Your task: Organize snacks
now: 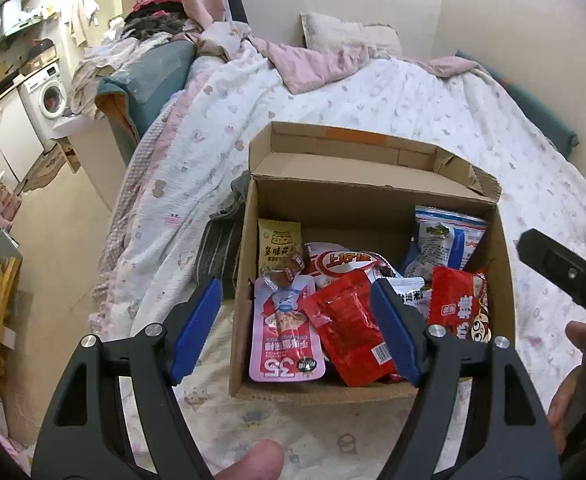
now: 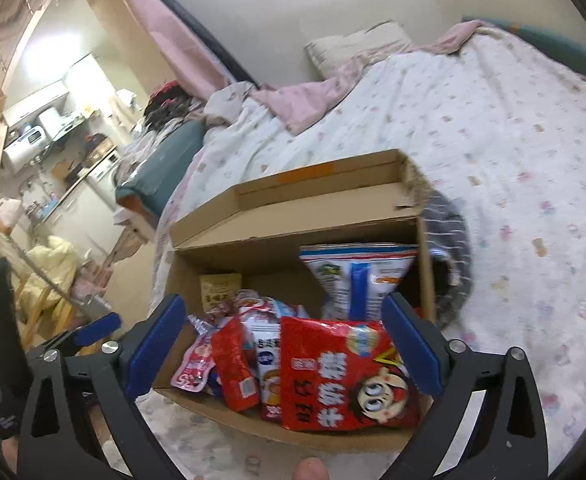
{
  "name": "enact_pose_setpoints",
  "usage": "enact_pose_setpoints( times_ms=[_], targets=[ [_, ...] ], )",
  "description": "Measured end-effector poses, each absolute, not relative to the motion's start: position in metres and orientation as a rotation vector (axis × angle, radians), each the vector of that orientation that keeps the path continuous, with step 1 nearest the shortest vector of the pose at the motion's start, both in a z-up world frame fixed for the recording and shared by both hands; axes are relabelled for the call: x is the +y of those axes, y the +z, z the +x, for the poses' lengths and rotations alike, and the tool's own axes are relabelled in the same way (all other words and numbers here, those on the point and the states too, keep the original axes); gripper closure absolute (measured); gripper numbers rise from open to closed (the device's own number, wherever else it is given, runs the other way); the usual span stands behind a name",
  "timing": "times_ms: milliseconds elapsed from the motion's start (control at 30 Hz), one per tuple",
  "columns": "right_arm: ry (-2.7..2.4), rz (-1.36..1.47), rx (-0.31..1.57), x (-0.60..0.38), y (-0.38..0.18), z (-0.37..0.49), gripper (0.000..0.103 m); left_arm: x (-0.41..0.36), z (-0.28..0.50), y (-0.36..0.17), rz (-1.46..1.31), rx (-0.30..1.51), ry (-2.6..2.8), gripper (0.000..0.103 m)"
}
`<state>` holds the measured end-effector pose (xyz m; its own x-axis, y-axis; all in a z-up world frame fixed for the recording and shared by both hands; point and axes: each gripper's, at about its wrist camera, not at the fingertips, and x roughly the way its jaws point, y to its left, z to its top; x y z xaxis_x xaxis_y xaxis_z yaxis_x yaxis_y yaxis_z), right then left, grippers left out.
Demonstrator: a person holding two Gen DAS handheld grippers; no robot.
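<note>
An open cardboard box [image 1: 505,264] sits on the bed and holds several snack packets. Among them are a pink pouch [image 1: 285,332], a plain red packet [image 1: 349,328], a red cartoon-face bag [image 1: 459,304], a blue-white bag [image 1: 441,240] and a yellow packet [image 1: 279,246]. My left gripper [image 1: 297,292] is open and empty above the box's near left side. My right gripper [image 2: 285,316] is open and empty over the same box [image 2: 293,228], above the red cartoon-face bag [image 2: 345,372]. The blue-white bag [image 2: 357,276] leans at the back.
The box rests on a white patterned quilt [image 1: 373,100] with a pink blanket [image 1: 317,64] and pillow [image 1: 349,34] behind. Grey striped cloth [image 1: 217,244] lies beside the box. A kitchen with a washing machine [image 1: 49,96] is at far left. The right gripper's body [image 1: 561,272] shows at right.
</note>
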<state>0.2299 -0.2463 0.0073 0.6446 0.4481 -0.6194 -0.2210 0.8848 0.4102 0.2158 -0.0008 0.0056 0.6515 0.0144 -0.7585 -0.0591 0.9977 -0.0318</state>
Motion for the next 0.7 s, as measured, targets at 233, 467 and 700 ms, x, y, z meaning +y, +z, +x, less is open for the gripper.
enact_pose_setpoints(
  times_ms=[233,467,700],
  targets=[
    [0.359,0.232,0.724,-0.250,0.027,0.189,0.000,0.004,0.182,0.026,-0.060,0.775,0.044,0.029],
    [0.299,0.191,0.720,-0.260,0.031,0.138,0.000,0.010,0.140,0.032,-0.052,0.749,0.057,0.029],
    [0.246,0.178,0.713,-0.262,0.026,0.098,0.000,0.018,0.099,0.023,-0.080,0.775,0.055,0.029]
  ],
)
